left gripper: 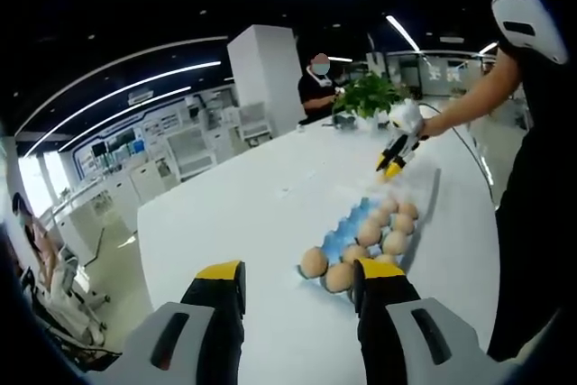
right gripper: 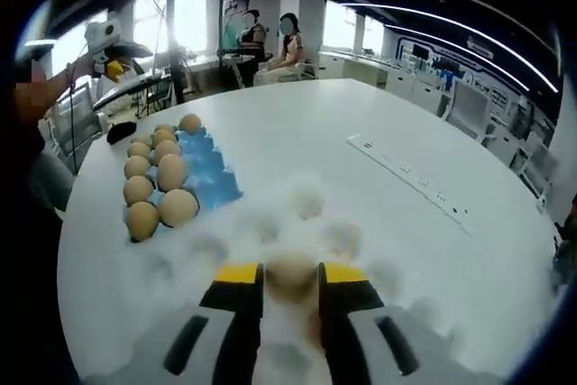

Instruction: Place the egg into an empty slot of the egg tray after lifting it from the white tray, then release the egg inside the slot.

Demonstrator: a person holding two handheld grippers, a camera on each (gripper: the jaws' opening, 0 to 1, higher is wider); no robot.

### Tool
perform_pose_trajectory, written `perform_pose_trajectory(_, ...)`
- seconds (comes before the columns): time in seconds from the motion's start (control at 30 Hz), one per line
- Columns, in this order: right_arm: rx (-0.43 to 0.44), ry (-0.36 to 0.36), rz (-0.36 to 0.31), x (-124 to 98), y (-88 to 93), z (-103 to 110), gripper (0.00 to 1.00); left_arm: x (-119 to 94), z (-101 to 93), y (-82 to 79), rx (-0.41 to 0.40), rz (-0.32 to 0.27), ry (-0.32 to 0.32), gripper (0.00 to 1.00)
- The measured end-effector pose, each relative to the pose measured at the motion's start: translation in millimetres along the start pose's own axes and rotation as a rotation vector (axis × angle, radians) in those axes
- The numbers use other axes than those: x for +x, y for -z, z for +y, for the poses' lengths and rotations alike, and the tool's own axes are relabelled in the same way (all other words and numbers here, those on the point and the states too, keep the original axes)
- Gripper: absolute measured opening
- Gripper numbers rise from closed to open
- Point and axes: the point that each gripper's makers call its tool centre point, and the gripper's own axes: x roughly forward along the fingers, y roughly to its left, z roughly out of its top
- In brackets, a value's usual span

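Observation:
My right gripper [right gripper: 290, 277] is shut on a tan egg [right gripper: 290, 268], low over the washed-out white tray [right gripper: 379, 268], where a few more pale eggs lie. The blue egg tray [right gripper: 215, 173] sits further left with several brown eggs [right gripper: 171, 171]; its right-hand slots are bare. In the left gripper view the same blue egg tray [left gripper: 353, 223] lies just beyond my left gripper [left gripper: 299, 270], which is open and holds nothing. Past it, a hand holds the right gripper [left gripper: 392, 161] down over the white tray [left gripper: 425, 188].
Everything rests on a large round white table [right gripper: 297, 142]. A long white strip [right gripper: 406, 178] lies on its right side. A potted plant [left gripper: 370, 92] stands at the far edge, with seated people behind. The person's dark-clothed body [left gripper: 541, 178] is close by the table.

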Motion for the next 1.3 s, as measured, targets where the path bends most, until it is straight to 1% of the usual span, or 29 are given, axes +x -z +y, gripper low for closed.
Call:
perform_pose_trajectory(0.03, -0.019, 0.005, 0.016, 1.8, 2.3, -1.3, 0.25, -0.1, 0.5, -0.3, 0.000, 0.000, -0.001, 0.48)
perform_pose_trajectory(0.07, -0.046, 0.004, 0.045, 3.3, 6.2, -1.8, 0.25, -0.1, 0.7, -0.5, 0.001, 0.000, -0.001, 0.48)
perform_pose_trajectory(0.1, -0.031, 0.002, 0.030, 4.8, 3.3, -1.3, 0.25, 0.0, 0.9, -0.9, 0.001, 0.000, -0.002, 0.48)
perform_pose_trajectory(0.2, 0.000, -0.014, 0.054, 3.3, 3.3, -2.2, 0.25, 0.3, 0.3, -1.7, 0.004, 0.002, 0.000, 0.48)
perform_pose_trajectory(0.33, -0.025, -0.049, 0.100, 5.1, 3.8, -0.1, 0.25, 0.3, 0.0, -3.2, 0.007, 0.000, -0.001, 0.48)
perform_pose_trajectory(0.4, -0.066, -0.077, 0.142, 7.2, 4.9, -0.9, 0.25, -0.5, -0.3, -4.2, 0.008, -0.002, -0.001, 0.48)
perform_pose_trajectory(0.43, -0.064, -0.079, 0.146, 7.7, 4.7, -1.1, 0.26, -0.8, -0.2, -4.3, 0.010, -0.002, -0.002, 0.48)
perform_pose_trajectory(0.47, -0.057, -0.087, 0.167, 8.6, 4.8, -1.2, 0.26, -1.3, 0.0, -4.4, 0.010, -0.003, -0.002, 0.48)
perform_pose_trajectory(0.6, -0.079, -0.123, 0.205, 10.3, 5.1, -0.4, 0.26, -2.9, 1.8, -3.6, 0.010, -0.001, -0.008, 0.47)
perform_pose_trajectory(0.67, -0.083, -0.129, 0.220, 11.1, 5.3, -0.2, 0.26, -3.3, 2.2, -4.0, 0.011, -0.003, -0.010, 0.47)
perform_pose_trajectory(0.7, -0.092, -0.132, 0.222, 10.7, 6.1, 0.3, 0.26, -3.4, 2.4, -4.1, 0.011, -0.003, -0.011, 0.47)
perform_pose_trajectory(0.83, -0.077, -0.130, 0.228, 10.5, 6.7, 0.2, 0.25, -2.6, 3.2, -5.9, 0.012, -0.008, -0.014, 0.47)
perform_pose_trajectory(0.87, -0.035, -0.103, 0.237, 10.0, 7.4, -0.2, 0.25, -2.5, 3.8, -6.3, 0.015, -0.010, -0.015, 0.47)
perform_pose_trajectory(0.9, -0.059, -0.107, 0.231, 9.8, 7.1, 1.0, 0.25, -2.5, 3.8, -7.0, 0.012, -0.015, -0.014, 0.47)
perform_pose_trajectory(1.07, -0.015, -0.070, 0.204, 5.7, 3.8, -1.1, 0.24, -5.0, 6.0, -4.1, 0.008, -0.009, -0.020, 0.47)
perform_pose_trajectory(1.17, -0.020, -0.070, 0.180, 1.1, -1.7, -0.2, 0.24, -6.7, 6.8, -2.4, 0.008, -0.006, -0.022, 0.47)
perform_pose_trajectory(1.23, -0.025, -0.057, 0.154, -3.9, -10.8, -2.4, 0.24, -7.4, 7.4, -0.9, 0.006, -0.002, -0.025, 0.48)
perform_pose_trajectory(1.3, -0.021, -0.060, 0.125, -5.6, -19.5, -2.1, 0.24, -7.2, 8.2, -0.9, 0.004, -0.006, -0.032, 0.51)
